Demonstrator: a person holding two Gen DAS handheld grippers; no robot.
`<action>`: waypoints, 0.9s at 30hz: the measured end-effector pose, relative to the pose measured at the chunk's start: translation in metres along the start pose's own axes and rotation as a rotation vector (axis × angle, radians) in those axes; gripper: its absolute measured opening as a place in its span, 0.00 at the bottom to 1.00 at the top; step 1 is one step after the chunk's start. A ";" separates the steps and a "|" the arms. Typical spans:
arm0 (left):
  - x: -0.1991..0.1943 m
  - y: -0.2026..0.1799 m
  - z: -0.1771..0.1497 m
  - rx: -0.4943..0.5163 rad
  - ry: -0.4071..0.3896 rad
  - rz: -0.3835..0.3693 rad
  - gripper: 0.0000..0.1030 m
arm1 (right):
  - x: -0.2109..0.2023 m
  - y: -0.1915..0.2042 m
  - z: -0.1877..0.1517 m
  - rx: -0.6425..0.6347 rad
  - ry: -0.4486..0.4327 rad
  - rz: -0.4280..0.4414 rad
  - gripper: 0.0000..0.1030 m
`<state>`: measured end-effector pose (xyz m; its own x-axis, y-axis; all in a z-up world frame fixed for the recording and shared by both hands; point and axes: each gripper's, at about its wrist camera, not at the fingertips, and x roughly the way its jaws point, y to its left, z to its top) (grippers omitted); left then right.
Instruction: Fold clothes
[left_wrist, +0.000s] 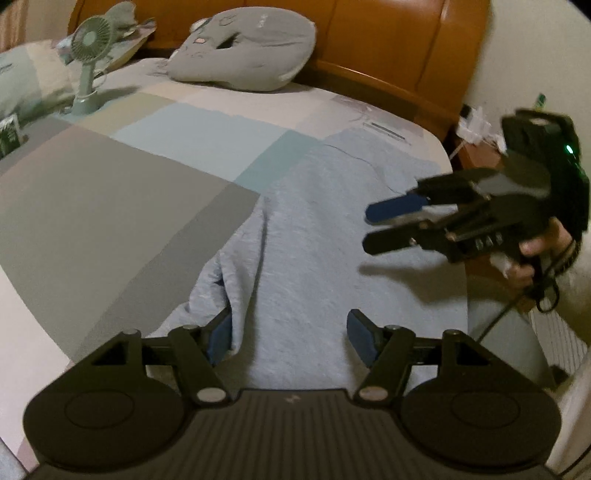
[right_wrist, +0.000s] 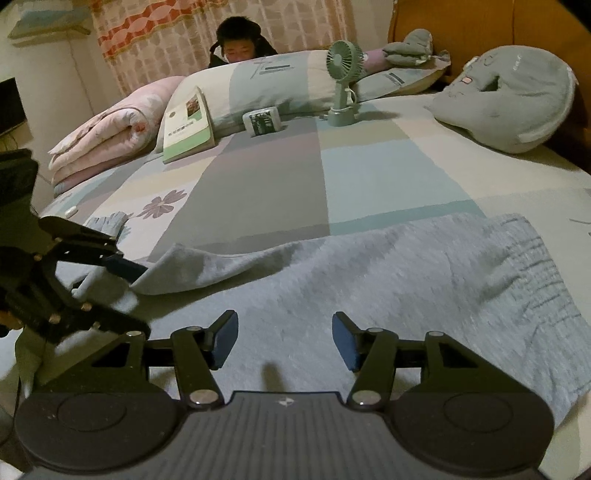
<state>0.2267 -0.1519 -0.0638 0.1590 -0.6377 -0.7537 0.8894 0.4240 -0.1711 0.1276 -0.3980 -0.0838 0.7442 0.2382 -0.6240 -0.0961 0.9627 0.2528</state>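
1. Fingers of the left gripper (left_wrist: 291, 338) stand wide apart, its left pad against a raised fold of the grey garment (left_wrist: 314, 236), nothing clamped.
2. Right gripper (right_wrist: 284, 339) hovers spread over the same garment, empty.
3. Ahead of both grippers: one garment on the bed (right_wrist: 266, 173), one green fan (right_wrist: 343, 85), one grey cushion (right_wrist: 513, 107), one book (right_wrist: 188, 127).

One garment (right_wrist: 369, 266), one fan (right_wrist: 343, 85), one book (right_wrist: 188, 125), two hand-held grippers: left (left_wrist: 291, 336), right (right_wrist: 284, 339).
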 end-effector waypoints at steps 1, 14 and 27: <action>0.000 -0.001 -0.001 0.005 0.002 -0.003 0.66 | 0.000 -0.001 -0.001 0.004 0.000 -0.002 0.60; 0.030 0.048 0.025 -0.237 -0.091 -0.029 0.68 | 0.002 0.001 -0.003 0.016 0.000 0.013 0.60; -0.001 0.119 0.050 -0.391 -0.237 0.022 0.70 | 0.003 -0.006 -0.007 0.037 -0.003 0.015 0.61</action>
<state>0.3540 -0.1331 -0.0513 0.3105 -0.7360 -0.6016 0.6630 0.6212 -0.4178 0.1255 -0.4022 -0.0919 0.7449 0.2518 -0.6178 -0.0829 0.9538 0.2888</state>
